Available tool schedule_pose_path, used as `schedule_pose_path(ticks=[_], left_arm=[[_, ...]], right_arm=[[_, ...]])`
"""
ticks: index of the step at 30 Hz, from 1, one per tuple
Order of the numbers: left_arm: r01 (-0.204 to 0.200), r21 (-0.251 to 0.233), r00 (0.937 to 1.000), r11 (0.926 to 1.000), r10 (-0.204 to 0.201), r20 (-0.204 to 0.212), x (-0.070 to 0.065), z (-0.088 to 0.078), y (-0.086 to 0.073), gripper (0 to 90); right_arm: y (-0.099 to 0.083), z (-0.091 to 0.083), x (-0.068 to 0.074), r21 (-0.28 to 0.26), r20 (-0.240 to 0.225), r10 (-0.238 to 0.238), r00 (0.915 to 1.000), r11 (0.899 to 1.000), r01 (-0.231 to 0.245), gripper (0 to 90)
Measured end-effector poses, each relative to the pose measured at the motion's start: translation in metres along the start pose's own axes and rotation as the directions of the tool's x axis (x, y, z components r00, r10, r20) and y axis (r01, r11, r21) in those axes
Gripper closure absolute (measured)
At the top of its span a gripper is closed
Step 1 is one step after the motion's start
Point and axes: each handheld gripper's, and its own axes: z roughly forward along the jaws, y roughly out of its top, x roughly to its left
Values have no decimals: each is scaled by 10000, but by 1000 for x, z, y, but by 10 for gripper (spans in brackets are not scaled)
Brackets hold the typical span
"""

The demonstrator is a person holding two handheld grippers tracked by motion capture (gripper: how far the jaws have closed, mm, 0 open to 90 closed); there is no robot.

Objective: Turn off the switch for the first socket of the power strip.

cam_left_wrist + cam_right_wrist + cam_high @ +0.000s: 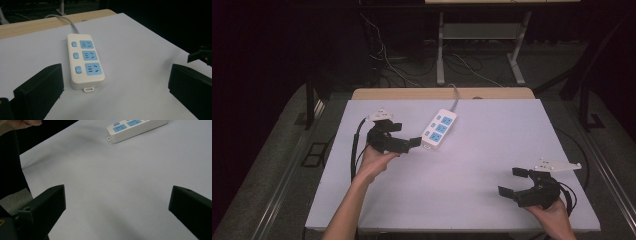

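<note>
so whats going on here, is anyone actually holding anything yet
Not yet. A person holds a gripper in each hand over a white table. The left gripper sits just beside the near end of a white power strip with blue sockets, jaws wide open and not touching it. The right gripper is off at the near right corner, also open and holding nothing.

I see a white power strip with blue sockets on a pale lavender sheet, beside my black grippers
</note>
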Motion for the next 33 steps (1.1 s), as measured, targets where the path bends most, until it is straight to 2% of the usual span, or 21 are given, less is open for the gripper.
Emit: schedule_pose_path(ticks=[12,21,33], left_arm=[[108,-418,9999,9991,-111,-81,-7,-28,-26,0],[368,-823,9992,9959,-381,-139,-13,-47,-55,0],[322,-860,9994,9958,-333,-106,-28,-56,-91,0]], right_arm=[[0,3,3,107,-55,-29,10000,9999,30,6],[0,6,3,254,-65,1,10000,9997,1,6],[-2,8,4,384,-72,-25,10000,9993,27,7]])
